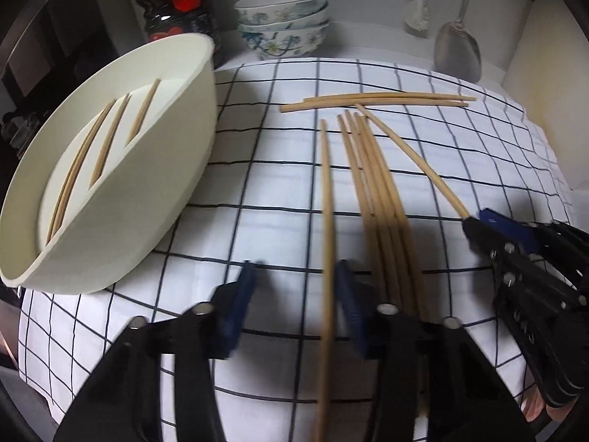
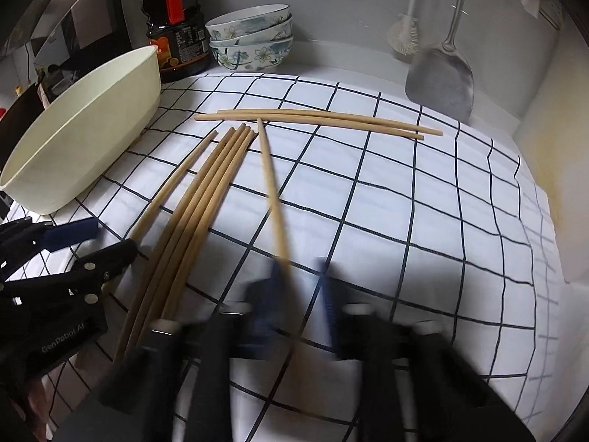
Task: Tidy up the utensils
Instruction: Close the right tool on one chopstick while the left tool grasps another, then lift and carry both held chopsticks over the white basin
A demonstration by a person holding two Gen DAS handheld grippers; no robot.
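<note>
Several wooden chopsticks (image 1: 375,191) lie on a checked cloth (image 1: 257,184); they also show in the right wrist view (image 2: 198,199). A cream holder (image 1: 121,184) at the left holds three chopsticks (image 1: 106,147) in its slots. My left gripper (image 1: 294,294) is open, with one chopstick (image 1: 325,221) lying between its fingers. My right gripper (image 2: 298,287) is open around another chopstick (image 2: 272,191), which runs along its left finger. It shows in the left wrist view (image 1: 478,221) at that chopstick's near end. Two chopsticks (image 2: 316,119) lie crosswise at the back.
A stack of floral bowls (image 1: 283,22) and a dark sauce bottle (image 1: 176,3) stand behind the holder (image 2: 84,129). A metal spatula (image 2: 441,77) and a brush (image 2: 405,33) hang at the back right. The cloth (image 2: 405,221) ends at the right near a cream wall.
</note>
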